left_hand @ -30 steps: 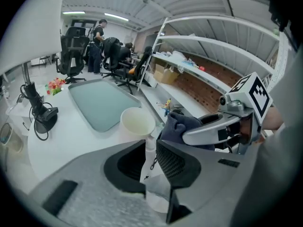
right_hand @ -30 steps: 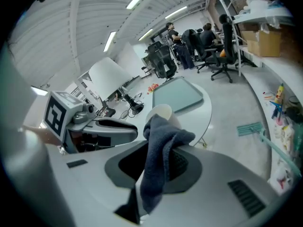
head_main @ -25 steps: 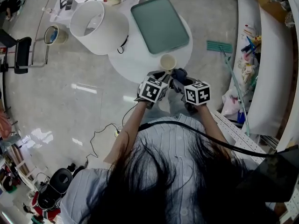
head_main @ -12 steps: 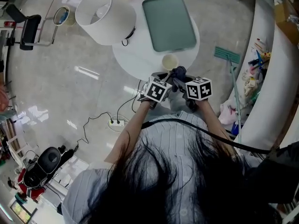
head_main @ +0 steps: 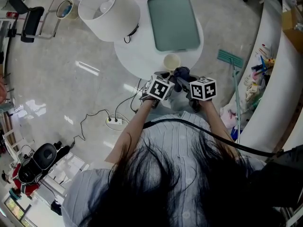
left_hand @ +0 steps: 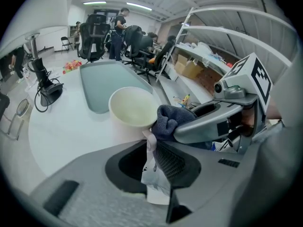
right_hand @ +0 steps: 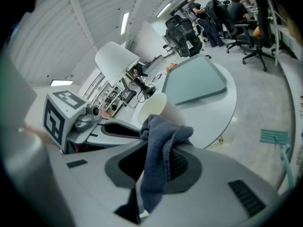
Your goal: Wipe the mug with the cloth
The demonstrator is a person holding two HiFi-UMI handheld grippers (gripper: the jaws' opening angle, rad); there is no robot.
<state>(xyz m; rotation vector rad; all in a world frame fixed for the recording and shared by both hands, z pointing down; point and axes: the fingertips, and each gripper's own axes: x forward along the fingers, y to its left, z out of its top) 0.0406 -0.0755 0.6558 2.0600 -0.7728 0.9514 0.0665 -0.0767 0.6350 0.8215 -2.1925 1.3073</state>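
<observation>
A cream mug [head_main: 172,61] is at the near edge of the round white table [head_main: 142,56]. In the left gripper view the mug [left_hand: 134,109] is just beyond my left gripper [left_hand: 152,143], which is shut on what looks like its pale handle. My right gripper [right_hand: 161,150] is shut on a dark blue cloth [right_hand: 161,141] that hangs down between its jaws. The top of the cloth [left_hand: 171,120] presses against the mug's rim on the right side. In the head view the left gripper [head_main: 164,79] and right gripper [head_main: 185,80] are close together, with the cloth [head_main: 181,74] between them.
A green-grey tray [head_main: 173,22] lies on the table beyond the mug. A big white lampshade [head_main: 109,12] stands at the table's left with its cord. A power strip [head_main: 114,121] and cable lie on the floor at left. A mop head [head_main: 230,58] and shelving are at right.
The head view has shifted a little over the second. Both grippers, the mug and the cloth stay bunched together at the table's near edge.
</observation>
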